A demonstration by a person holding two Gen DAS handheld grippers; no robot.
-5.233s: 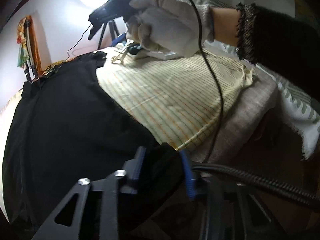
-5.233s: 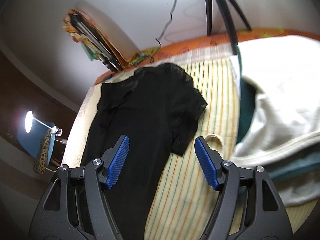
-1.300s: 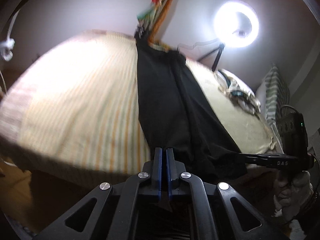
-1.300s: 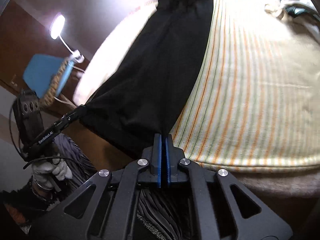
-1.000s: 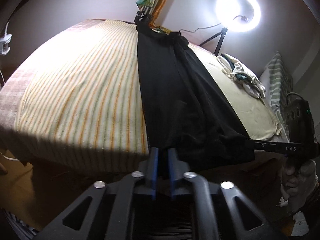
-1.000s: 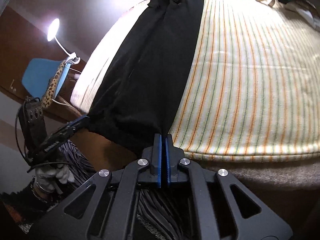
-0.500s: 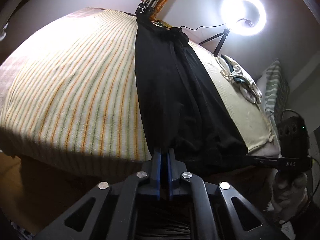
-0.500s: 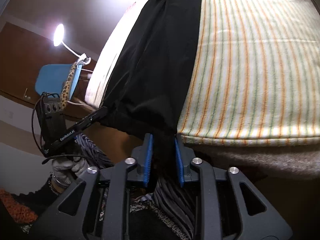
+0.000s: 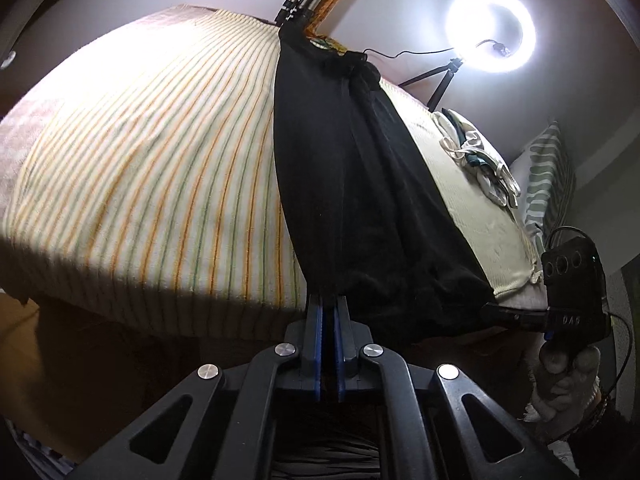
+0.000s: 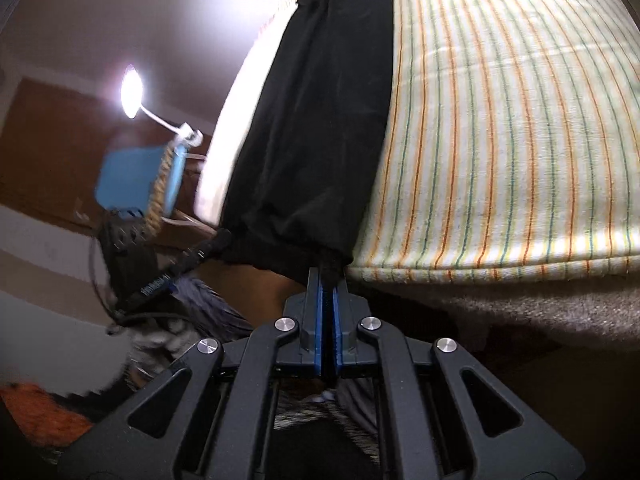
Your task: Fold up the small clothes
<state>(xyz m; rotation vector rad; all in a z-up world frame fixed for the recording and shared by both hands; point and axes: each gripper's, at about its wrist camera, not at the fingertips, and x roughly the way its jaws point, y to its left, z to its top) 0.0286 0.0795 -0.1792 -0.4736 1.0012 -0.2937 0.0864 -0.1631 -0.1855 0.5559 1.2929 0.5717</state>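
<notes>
Black garment hem pinched by both grippers.

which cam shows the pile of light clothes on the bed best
The left wrist view. The pile of light clothes lies in plain sight on the striped bedspread, right of the black garment. The right wrist view does not show the pile at all.

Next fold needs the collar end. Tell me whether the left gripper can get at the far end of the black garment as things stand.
Probably not yet: the left gripper is shut on the black garment at its near hem, the far end lying across the striped bedspread.
</notes>
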